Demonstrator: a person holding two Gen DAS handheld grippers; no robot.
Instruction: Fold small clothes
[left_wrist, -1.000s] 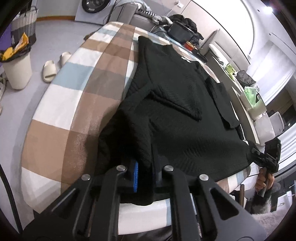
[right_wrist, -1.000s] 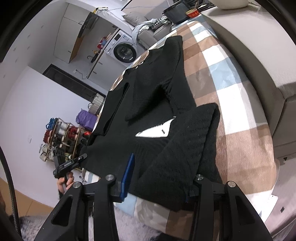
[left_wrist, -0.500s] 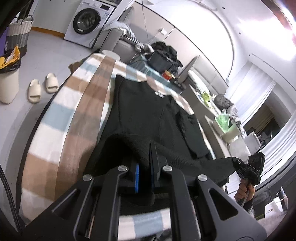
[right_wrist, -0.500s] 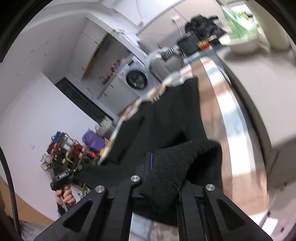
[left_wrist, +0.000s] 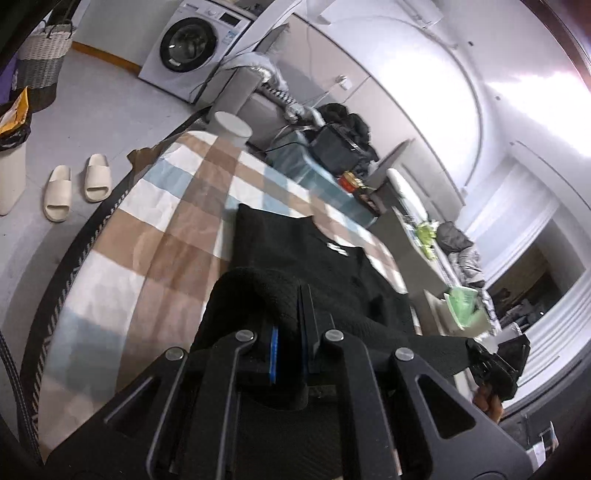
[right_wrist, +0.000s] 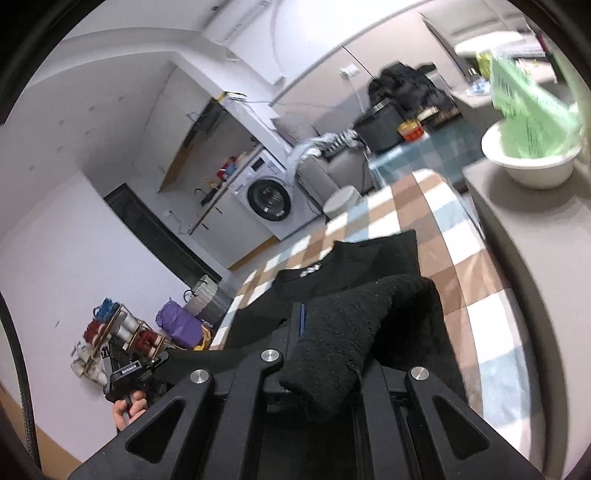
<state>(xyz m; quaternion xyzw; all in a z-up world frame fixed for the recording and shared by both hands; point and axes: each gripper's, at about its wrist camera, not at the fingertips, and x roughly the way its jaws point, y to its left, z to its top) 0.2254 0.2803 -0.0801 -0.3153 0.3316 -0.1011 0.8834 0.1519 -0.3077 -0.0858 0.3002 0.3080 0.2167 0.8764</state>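
Observation:
A black knit sweater (left_wrist: 321, 266) lies on a checked cloth (left_wrist: 177, 221) over the table, its collar end with a white label at the far side. My left gripper (left_wrist: 291, 317) is shut on a bunched corner of the sweater's near hem, lifted off the table. My right gripper (right_wrist: 332, 332) is shut on the hem's other corner (right_wrist: 354, 317), also lifted, with fabric draped over its fingers. The hem stretches between the two. In the left wrist view the right gripper (left_wrist: 498, 365) shows at the lower right, held by a hand.
A white bowl with a green bag (right_wrist: 532, 155) stands on the grey counter right of the table. A black bin and red tin (left_wrist: 351, 181) sit beyond the far end. Slippers (left_wrist: 77, 188), baskets and a washing machine (left_wrist: 192, 51) are on the left floor side.
Both grippers have risen and moved toward the collar end, carrying the sweater's hem up off the table. The right jaws, partly open a second ago, have closed on the fabric.

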